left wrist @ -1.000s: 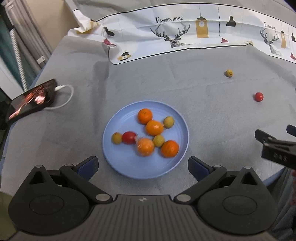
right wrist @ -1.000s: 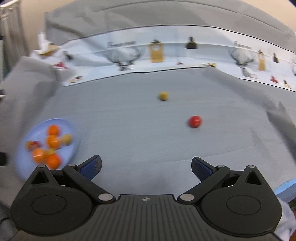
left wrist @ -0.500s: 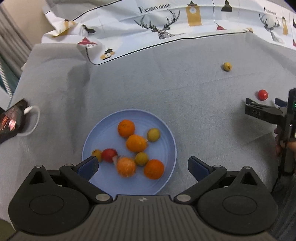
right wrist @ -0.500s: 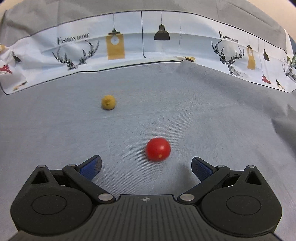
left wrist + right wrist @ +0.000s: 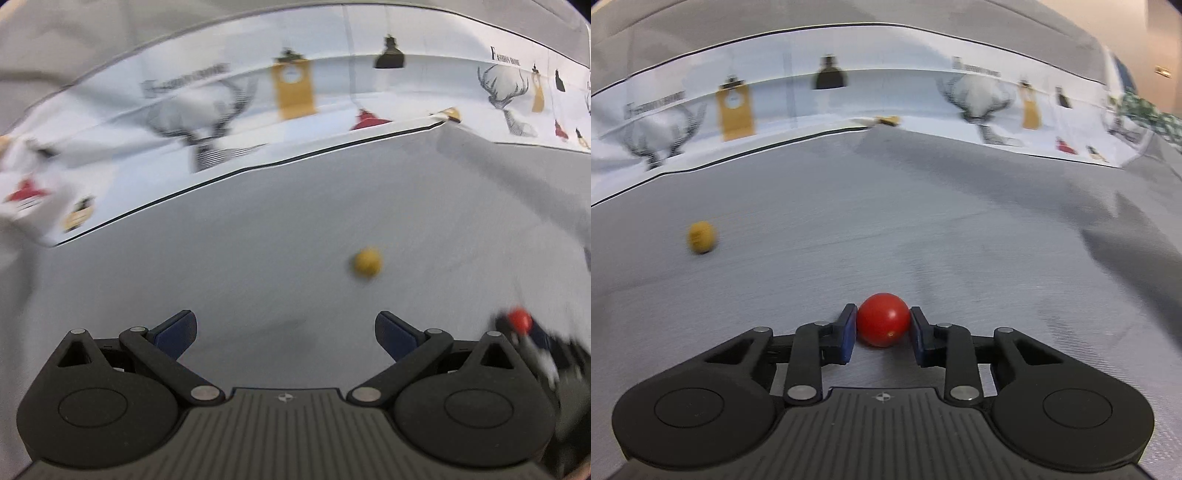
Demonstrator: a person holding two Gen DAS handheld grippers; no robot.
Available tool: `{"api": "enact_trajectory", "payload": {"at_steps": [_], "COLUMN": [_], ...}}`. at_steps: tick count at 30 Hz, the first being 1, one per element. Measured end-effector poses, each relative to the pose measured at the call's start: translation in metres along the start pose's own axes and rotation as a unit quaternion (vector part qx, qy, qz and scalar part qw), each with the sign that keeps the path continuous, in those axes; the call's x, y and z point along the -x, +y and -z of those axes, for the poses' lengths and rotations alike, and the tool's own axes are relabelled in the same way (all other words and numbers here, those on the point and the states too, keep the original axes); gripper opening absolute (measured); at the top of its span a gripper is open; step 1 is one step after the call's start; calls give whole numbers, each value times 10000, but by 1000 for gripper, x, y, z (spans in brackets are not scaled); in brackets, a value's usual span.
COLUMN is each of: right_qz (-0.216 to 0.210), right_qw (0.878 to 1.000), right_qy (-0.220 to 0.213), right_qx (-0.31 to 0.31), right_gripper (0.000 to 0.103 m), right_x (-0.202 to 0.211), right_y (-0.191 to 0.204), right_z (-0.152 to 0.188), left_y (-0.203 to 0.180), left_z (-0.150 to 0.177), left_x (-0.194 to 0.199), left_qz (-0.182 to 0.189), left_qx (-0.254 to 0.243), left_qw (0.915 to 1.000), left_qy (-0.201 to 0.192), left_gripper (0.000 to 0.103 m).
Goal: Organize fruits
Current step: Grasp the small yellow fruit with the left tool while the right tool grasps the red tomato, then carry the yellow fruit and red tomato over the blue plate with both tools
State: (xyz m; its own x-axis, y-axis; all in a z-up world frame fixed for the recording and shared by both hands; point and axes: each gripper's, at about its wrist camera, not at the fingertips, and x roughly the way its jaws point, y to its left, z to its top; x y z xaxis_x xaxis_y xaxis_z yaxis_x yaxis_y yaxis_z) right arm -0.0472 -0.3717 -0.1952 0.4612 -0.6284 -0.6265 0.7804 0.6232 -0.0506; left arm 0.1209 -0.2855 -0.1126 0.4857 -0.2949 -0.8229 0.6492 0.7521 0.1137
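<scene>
The right gripper (image 5: 882,326) is clamping the tomato (image 5: 883,319): its two blue pads are pressing on the fruit's left and right sides, low over the grey cloth (image 5: 923,229). In the left wrist view the same tomato (image 5: 519,320) is showing at the far right, blurred, with the right gripper (image 5: 532,334) around it.

The left gripper (image 5: 285,334) is hanging with its jaws spread wide and nothing between them, over bare cloth (image 5: 258,266). The yellow fruit (image 5: 366,261) is lying ahead of it and a little to the right, well apart from its fingertips. In the right wrist view that yellow fruit (image 5: 701,237) is sitting far to the left of the tomato, alone on the cloth.

Open room is lying all around both fruits. The grey cloth is running flat to the far side, where the white printed cloth (image 5: 849,99) is overlapping it along a dark-lined edge (image 5: 775,142); a fold is rising on the right (image 5: 1126,229). In the left wrist view the printed cloth (image 5: 295,110) is curving down toward the left, closing that side in.

A second ago the right gripper's jaws were standing wide and the tomato was lying free, far ahead; half a second ago it was just in front of the open jaws. The left gripper was looking down on a blue plate of fruit then; that plate is no longer showing in its view, and the yellow fruit is now much nearer to it.
</scene>
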Motion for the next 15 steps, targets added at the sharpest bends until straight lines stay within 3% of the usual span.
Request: {"api": "enact_trajectory", "payload": {"at_steps": [5,8,9,10,12,13,15], "right_qz": [113,163,167,169,175,180,223], "right_qw": [9996,9996,9996,9995,9994,9991,9988], "right_qy": [11,-13,-15,-14,-16,-24,-46], "right_qx": [-270,-236,-246,-262,-302,-372,-442], "right_gripper": [31,32,32,32,31,31,30], "right_x": [-8,-9,-9,-9,-9,-9,-7], "right_y": [-11,-9,-9,-9,-9,-10,-10], "right_z": [-2,-2,-3,-3,-3,-4,-3], "left_y": [-29,-37,-39,-40,-39,-38,-35], "left_z": [-33,-39,-40,-39,-34,-32,-28], "left_x": [-70,-92,-95,-96,-94,-91,-86], "left_qz": [156,148,226,309,528,533,526], "left_qx": [-14,-42,-58,-82,-41,10,143], "left_qw": [9992,9986,9985,9983,9974,9975,9972], "left_qy": [381,509,496,498,481,459,505], "left_gripper": [103,102,92,63,34,28,27]}}
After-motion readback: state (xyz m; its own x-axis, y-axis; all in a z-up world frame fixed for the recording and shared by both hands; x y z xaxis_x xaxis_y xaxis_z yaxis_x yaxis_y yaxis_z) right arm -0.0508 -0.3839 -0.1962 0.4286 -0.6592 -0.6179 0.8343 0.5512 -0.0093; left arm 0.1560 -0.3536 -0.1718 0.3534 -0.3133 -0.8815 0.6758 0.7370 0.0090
